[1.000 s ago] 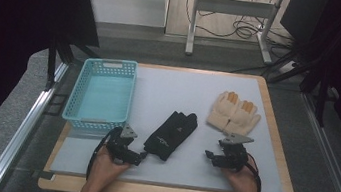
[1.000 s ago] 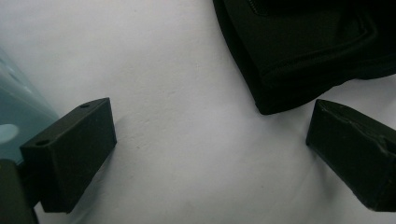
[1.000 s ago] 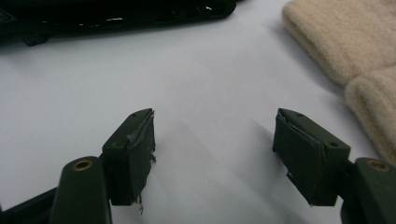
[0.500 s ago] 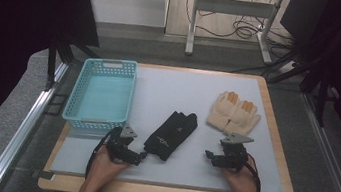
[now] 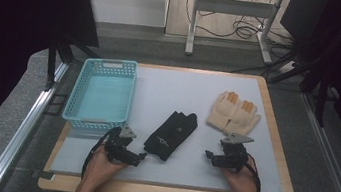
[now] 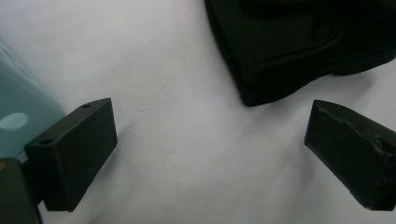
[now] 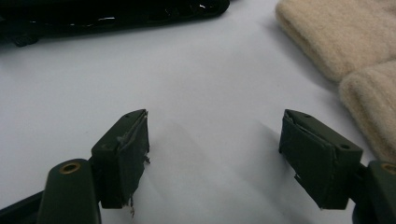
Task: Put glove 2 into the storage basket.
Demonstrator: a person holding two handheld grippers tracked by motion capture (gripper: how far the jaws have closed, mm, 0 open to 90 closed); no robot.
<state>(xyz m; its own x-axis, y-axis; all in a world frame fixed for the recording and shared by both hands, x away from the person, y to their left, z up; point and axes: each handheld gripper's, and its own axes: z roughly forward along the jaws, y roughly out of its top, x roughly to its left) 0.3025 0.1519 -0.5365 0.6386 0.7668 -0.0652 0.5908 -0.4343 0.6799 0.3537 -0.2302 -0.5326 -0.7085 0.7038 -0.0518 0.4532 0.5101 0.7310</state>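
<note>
Black fabric gloves, stacked as a flat pair, lie near the middle of the pale grey table mat, slanting from near left to far right. Their near end sits just beside the left gripper, whose jaws stand wide apart with nothing between them; in the left gripper view the dark cuff lies just ahead of the jaws and toward the right one, not touching either pad. The right gripper rests on the mat to the right of the black gloves and apart from them, its jaws having just been opening and now standing wide, with only bare mat between the pads. In the right gripper view the black gloves run along the far left edge, while cream knitted gloves lie just beyond and right of the right pad. A light blue plastic basket stands at the mat's left side, beyond the left gripper.
</note>
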